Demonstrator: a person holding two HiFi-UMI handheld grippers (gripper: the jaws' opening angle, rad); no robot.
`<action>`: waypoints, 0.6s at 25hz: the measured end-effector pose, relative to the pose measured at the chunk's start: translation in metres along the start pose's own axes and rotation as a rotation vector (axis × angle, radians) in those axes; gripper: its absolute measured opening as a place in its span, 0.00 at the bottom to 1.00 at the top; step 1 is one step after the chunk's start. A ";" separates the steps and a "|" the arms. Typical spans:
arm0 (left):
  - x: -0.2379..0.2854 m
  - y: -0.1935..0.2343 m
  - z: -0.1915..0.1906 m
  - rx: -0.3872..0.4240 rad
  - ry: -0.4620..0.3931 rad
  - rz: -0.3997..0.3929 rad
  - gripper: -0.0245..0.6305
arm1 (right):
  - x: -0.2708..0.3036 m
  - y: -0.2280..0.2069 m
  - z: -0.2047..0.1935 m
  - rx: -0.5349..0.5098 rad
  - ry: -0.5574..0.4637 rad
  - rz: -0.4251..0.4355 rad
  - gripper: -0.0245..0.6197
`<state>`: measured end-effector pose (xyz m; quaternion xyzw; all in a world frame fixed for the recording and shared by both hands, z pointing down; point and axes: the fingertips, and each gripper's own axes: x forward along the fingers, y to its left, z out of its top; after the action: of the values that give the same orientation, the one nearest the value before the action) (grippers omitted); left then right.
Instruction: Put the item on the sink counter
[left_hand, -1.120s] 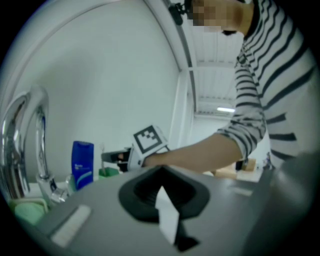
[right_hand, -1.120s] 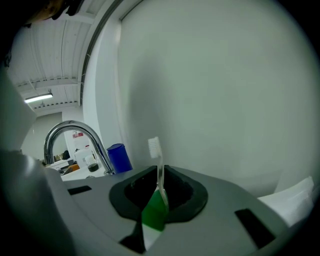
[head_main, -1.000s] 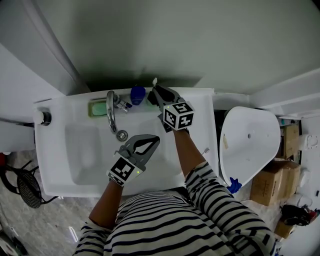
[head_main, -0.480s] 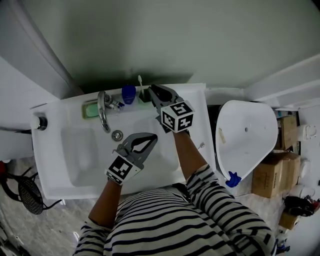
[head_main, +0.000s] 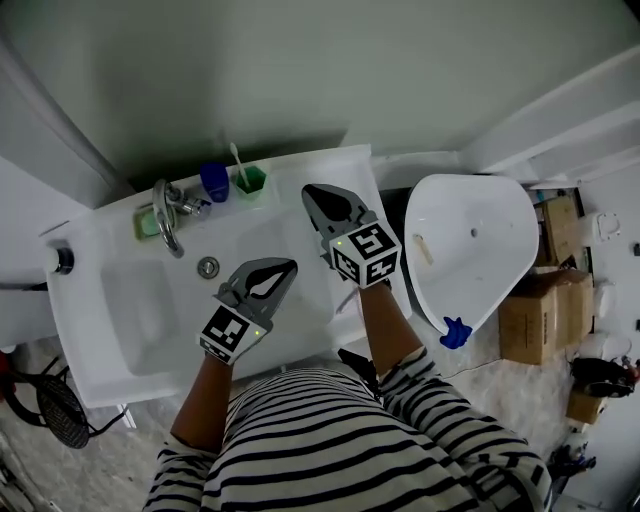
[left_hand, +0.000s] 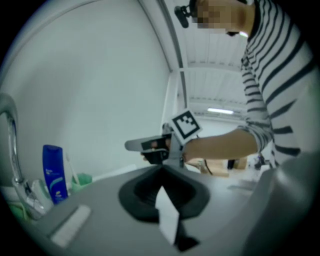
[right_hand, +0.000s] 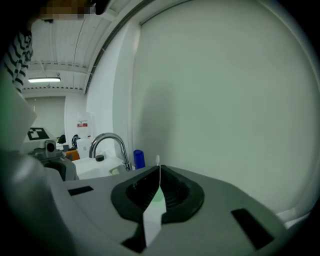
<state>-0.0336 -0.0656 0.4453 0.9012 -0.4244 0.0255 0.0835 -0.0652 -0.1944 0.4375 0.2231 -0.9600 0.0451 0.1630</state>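
A green cup (head_main: 249, 180) with a white toothbrush (head_main: 237, 157) in it stands upright on the back ledge of the white sink counter (head_main: 300, 300), beside a blue bottle (head_main: 214, 182). My right gripper (head_main: 316, 194) hovers over the counter to the right of the cup and clear of it. Its jaws have closed together with nothing between them. Looking along them in the right gripper view, the toothbrush tip (right_hand: 157, 160) shows just past the right gripper (right_hand: 159, 169). My left gripper (head_main: 288, 265) is shut and empty above the counter's front right, and the cup (left_hand: 82, 178) shows far left in its view.
A chrome faucet (head_main: 166, 216) and a green soap dish (head_main: 146, 222) stand at the back left, above the basin with its drain (head_main: 208, 267). A white toilet (head_main: 470, 245) is right of the counter, with cardboard boxes (head_main: 545, 315) beyond. A wall rises behind the sink.
The right gripper has drawn back to the right, away from the green cup, which stays on the ledge by the blue bottle. The left gripper has barely moved. The head view has shifted.
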 end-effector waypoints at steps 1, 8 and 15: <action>0.003 -0.004 0.000 0.002 0.002 -0.008 0.05 | -0.010 -0.003 -0.004 -0.009 0.012 -0.007 0.06; 0.034 -0.042 0.004 0.020 0.008 -0.082 0.05 | -0.076 -0.023 -0.028 -0.006 0.062 -0.057 0.06; 0.065 -0.080 0.013 0.030 0.000 -0.133 0.05 | -0.131 -0.041 -0.047 0.004 0.094 -0.095 0.06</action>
<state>0.0695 -0.0671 0.4293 0.9286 -0.3632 0.0261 0.0713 0.0778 -0.1697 0.4386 0.2665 -0.9395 0.0496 0.2095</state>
